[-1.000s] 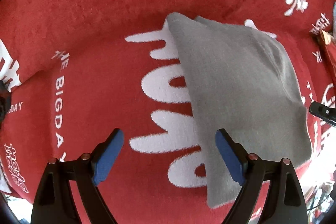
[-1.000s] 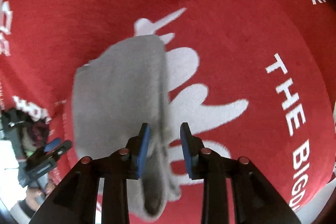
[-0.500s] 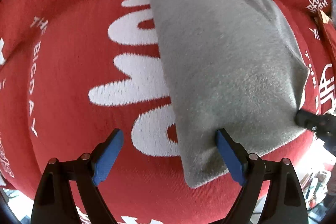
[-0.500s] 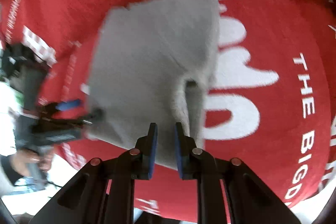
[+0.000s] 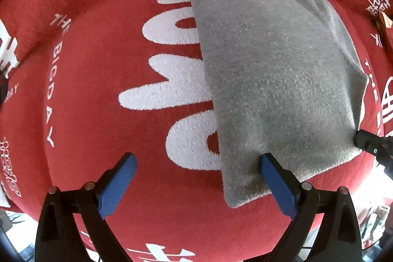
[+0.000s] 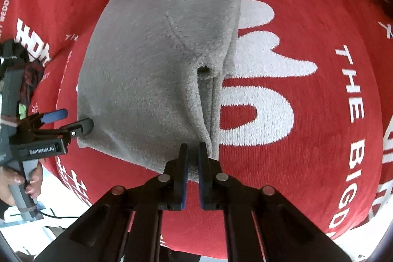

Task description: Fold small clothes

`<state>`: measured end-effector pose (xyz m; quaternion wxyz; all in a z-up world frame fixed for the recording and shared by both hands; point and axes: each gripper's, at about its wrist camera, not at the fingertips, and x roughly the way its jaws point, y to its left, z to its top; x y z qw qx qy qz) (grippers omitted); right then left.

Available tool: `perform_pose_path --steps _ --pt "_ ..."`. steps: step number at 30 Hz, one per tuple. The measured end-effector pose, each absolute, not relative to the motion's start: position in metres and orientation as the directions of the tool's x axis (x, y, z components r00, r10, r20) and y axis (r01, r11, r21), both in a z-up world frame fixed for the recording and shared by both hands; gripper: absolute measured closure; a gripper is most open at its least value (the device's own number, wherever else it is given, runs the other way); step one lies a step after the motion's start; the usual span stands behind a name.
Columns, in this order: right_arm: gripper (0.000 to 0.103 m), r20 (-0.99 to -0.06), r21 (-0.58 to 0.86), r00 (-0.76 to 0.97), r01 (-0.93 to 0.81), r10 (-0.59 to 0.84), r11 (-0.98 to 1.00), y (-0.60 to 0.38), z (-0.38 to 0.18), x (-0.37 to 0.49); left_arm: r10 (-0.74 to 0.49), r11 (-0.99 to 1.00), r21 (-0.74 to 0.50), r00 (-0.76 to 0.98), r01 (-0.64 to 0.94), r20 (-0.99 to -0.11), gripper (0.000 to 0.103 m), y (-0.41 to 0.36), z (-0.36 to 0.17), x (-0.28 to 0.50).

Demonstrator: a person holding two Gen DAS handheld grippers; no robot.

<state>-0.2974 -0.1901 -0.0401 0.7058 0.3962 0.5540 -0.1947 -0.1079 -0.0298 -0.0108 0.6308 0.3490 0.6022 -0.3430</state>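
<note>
A grey fleece garment (image 5: 270,77) lies folded on a red cloth with white lettering (image 5: 86,65). My left gripper (image 5: 198,158) points straight down over the garment's near left corner. Its jaws are opening wide: one finger (image 5: 275,173) rests on the grey edge and the other stands over the red cloth, gripping nothing. In the right wrist view my right gripper (image 6: 193,146) is shut on the near edge of the grey garment (image 6: 147,65), beside a raised fold. The left gripper (image 6: 71,119) shows there at the garment's left corner.
The red cloth (image 6: 319,16) covers the whole surface and drops off at the near edge. A person's hand (image 6: 14,178) holds the left gripper's handle. The right gripper's black tip (image 5: 363,139) touches the garment's right corner. Clutter lies beyond the cloth's edges.
The right gripper's jaws closed onto the garment's near edge as it rolled and shifted. The left gripper sank closer to the cloth and its jaws spread a little wider.
</note>
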Motion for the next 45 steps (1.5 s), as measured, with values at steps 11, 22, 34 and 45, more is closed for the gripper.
perform_pose_path --steps 11,22,34,45 --pt "0.084 -0.951 0.309 0.275 0.837 0.140 0.452 -0.193 -0.039 -0.312 -0.031 0.544 -0.011 0.007 0.839 -0.999 0.002 -0.010 -0.004 -0.095" --pt "0.068 -0.972 0.228 0.229 0.882 0.047 0.412 -0.173 -0.013 -0.310 -0.038 0.546 -0.010 0.012 0.838 -0.999 0.002 0.015 -0.001 -0.079" --pt "0.058 -0.970 0.229 0.245 0.892 0.009 0.389 -0.150 0.006 -0.309 -0.029 0.507 0.001 0.018 0.862 -0.999 0.002 0.019 -0.002 -0.066" --pt "0.057 -0.956 0.283 0.290 0.872 0.044 0.401 -0.165 0.000 -0.309 -0.075 0.594 -0.087 -0.052 0.800 -0.996 0.002 0.007 -0.002 -0.037"
